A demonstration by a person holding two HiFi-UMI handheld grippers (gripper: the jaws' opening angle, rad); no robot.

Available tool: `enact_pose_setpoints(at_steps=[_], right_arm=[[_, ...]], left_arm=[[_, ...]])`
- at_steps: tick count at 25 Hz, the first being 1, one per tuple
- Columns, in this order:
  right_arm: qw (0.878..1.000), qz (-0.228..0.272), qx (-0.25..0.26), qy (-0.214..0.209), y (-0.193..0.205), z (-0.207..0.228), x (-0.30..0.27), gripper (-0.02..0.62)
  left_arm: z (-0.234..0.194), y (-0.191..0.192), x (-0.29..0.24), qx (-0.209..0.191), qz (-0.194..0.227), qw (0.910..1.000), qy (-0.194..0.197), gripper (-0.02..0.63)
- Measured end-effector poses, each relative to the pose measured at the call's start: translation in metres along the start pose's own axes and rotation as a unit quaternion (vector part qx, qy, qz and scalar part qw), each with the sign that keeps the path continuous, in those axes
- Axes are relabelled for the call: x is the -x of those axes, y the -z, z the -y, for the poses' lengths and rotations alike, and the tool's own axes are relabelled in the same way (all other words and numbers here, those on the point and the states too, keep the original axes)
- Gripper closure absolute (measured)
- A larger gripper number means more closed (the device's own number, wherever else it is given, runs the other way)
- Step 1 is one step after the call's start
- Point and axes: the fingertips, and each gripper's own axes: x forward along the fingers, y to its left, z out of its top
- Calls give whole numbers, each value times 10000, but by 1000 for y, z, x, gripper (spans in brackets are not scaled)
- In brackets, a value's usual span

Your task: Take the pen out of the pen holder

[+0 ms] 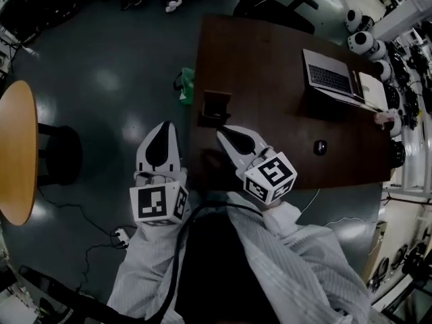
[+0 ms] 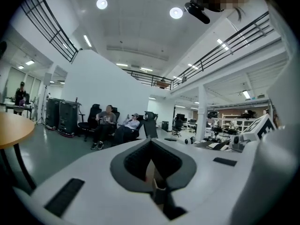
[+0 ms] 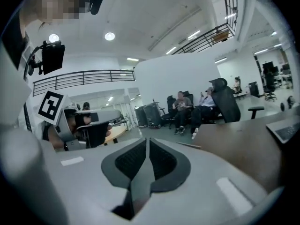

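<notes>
1. Left gripper: the jaws are closed with nothing between them. It hangs over the floor, just off the left edge of the table. The pen holder lies ahead and to its right, near but apart.
2. Pen holder: a dark box standing at the table's near-left edge. We cannot make out the pen, since the holder's mouth is too dark and small, but we take it to be inside.
3. Right gripper: the jaws are pressed together and empty. The tip sits just short of the holder and does not touch it.
4. Step in hand, as we judge it: the approach. We would part the right jaws before they reach the mouth, then descend from above. We would pinch the pen's exposed end and lift straight up so that the holder does not tip. The left gripper could steady the box.
</notes>
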Motion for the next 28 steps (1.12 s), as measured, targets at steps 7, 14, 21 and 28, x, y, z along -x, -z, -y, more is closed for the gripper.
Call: enact_pose_setpoints(at_steps=[7, 14, 21, 28], right_arm=[[9874, 17, -403, 1528, 15, 56, -26, 591], [9667, 165, -633, 2474, 26, 71, -30, 591], [9583, 60, -773, 2750, 42, 76, -24, 591], [9570, -122, -884, 2759, 53, 90, -17, 574]], left_arm=[[-11, 21, -68, 21, -483, 9912, 1230, 601], [-13, 48, -94, -17, -955, 9728, 2109, 601], [-2, 70, -103, 69, -1156, 9638, 2401, 601], [2, 80, -101, 117, -1243, 9660, 2266, 601]])
